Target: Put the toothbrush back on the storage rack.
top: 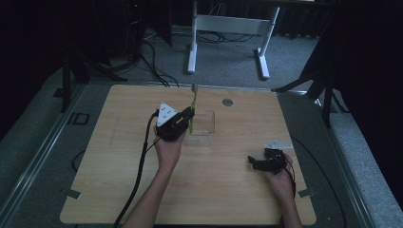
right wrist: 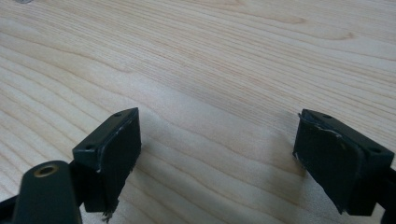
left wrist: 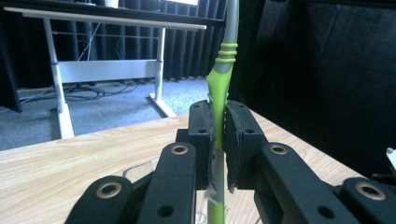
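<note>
Two grippers: my left gripper (top: pixel 186 115) clamps the toothbrush (top: pixel 192 107) upright over the clear tray (top: pixel 205 124) near the table's (top: pixel 119 190) far-edge middle; my right gripper (top: pixel 259 161), jaws wide, sits near the right edge.

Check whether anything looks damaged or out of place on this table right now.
The pads of the right hand-held gripper look worn: the black lining on its fingers is frayed and peeling at the edges. Otherwise the left hand-held gripper holds the green toothbrush upright above the clear tray.
</note>
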